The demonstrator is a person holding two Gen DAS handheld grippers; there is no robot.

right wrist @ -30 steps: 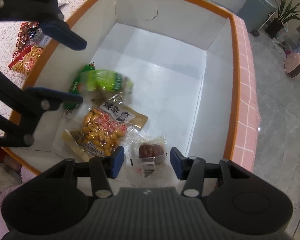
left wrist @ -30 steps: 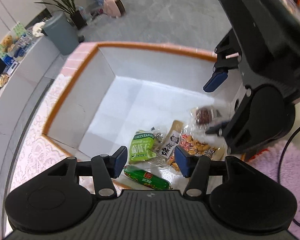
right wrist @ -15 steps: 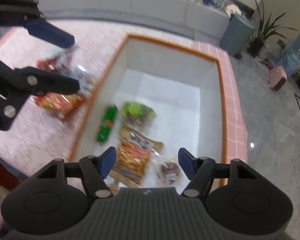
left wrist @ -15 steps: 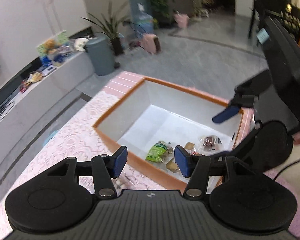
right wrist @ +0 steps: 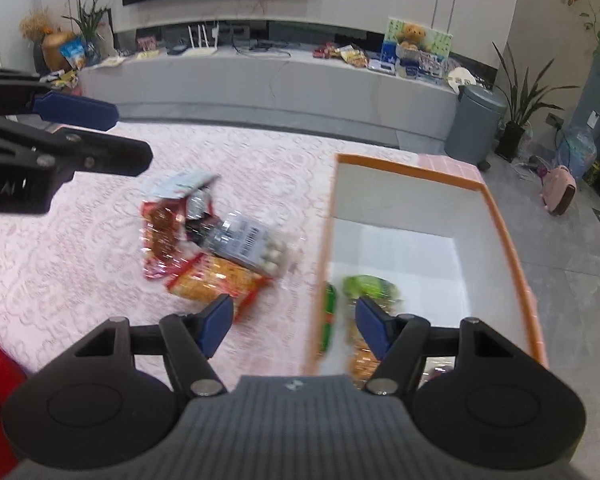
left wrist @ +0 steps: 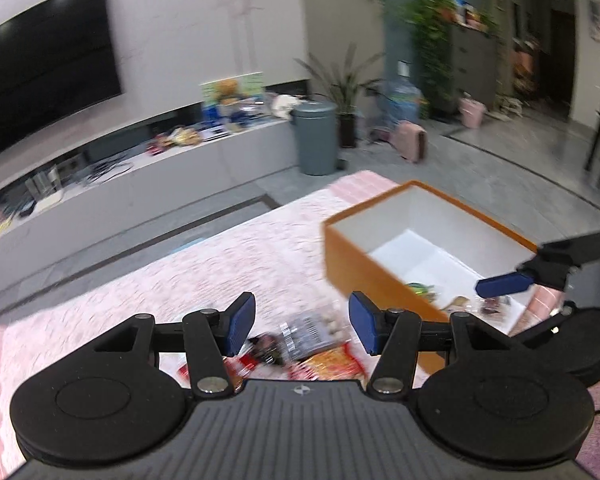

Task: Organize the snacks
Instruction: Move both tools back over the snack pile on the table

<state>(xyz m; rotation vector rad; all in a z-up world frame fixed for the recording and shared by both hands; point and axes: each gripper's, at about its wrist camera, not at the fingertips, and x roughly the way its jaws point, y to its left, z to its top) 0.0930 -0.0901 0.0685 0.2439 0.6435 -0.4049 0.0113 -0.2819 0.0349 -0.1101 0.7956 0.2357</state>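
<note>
Beside orange box (right wrist: 504,236), snack packets (right wrist: 212,248).

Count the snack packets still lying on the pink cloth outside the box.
3 at least, heaped together left of the orange box: a red packet, a clear packet with a barcode label, and an orange packet nearest the camera. Blur and overlap may hide more.

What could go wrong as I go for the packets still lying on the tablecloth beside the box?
1. The snack packets overlap in one heap, so the open left gripper might pinch two at once or only a slippery film edge.
2. The heap lies close to the orange box wall; a sideways sweep could knock the box.
3. The right gripper, open and empty, hangs nearby; both heading for the heap could collide.
</note>
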